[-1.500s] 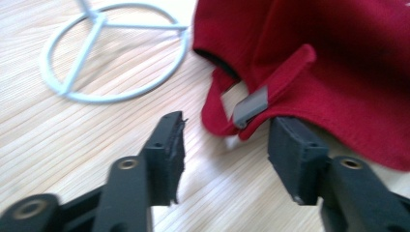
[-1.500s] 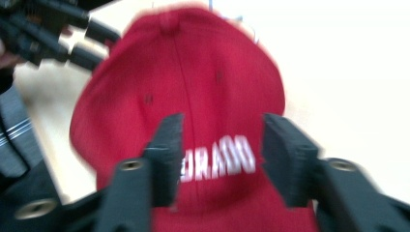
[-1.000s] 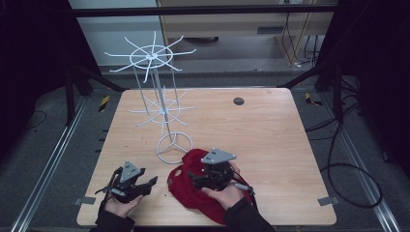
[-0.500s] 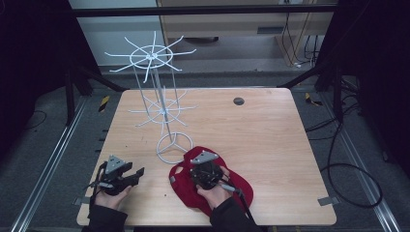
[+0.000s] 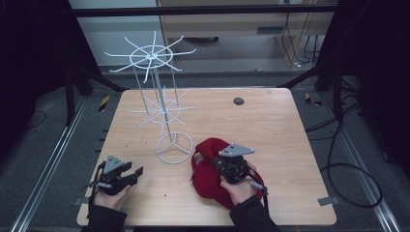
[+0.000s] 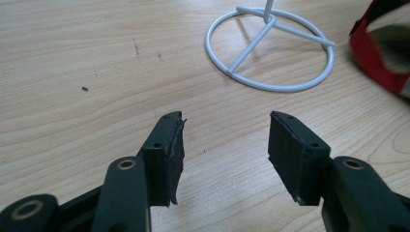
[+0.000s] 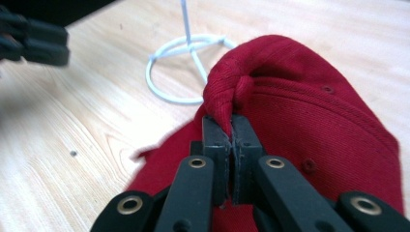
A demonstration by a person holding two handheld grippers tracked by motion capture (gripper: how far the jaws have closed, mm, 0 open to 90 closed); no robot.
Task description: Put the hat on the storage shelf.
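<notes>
Right claw (image 7: 231, 126): jaws pressed together on a pinched fold of the red cap (image 7: 309, 111); the cloth bunches into a knot-like pucker just above the tips, and in the right gripper view no gap shows between the pads beyond the cloth itself. These jaws have just been closing, with the cap fabric between them. In the high view the right claw (image 5: 227, 162) sits over the cap (image 5: 205, 154), which lies on the near middle of the tabletop (image 5: 270, 125), crumpled, just to the right of the ring base of the white wire stand (image 5: 172, 149); cap and ring look near each other, whether they touch I cannot tell. The person's right hand (image 5: 238, 189) comes in from the near edge behind the claw. Left claw (image 6: 225, 137): jaws stand well apart, nothing between them, bare wood of the tabletop (image 6: 72, 72) below; they have just been closing a little. One pad (image 6: 176, 145) shows a frayed edge. In the left gripper view the stand's ring base (image 6: 270, 48) lies ahead, with an edge of the cap (image 6: 377, 53) at the far right. In the high view the left claw (image 5: 135, 173) rests low near the front left corner, well apart from the cap. A small dark round thing (image 5: 238, 101) sits on the far side of the tabletop.
</notes>
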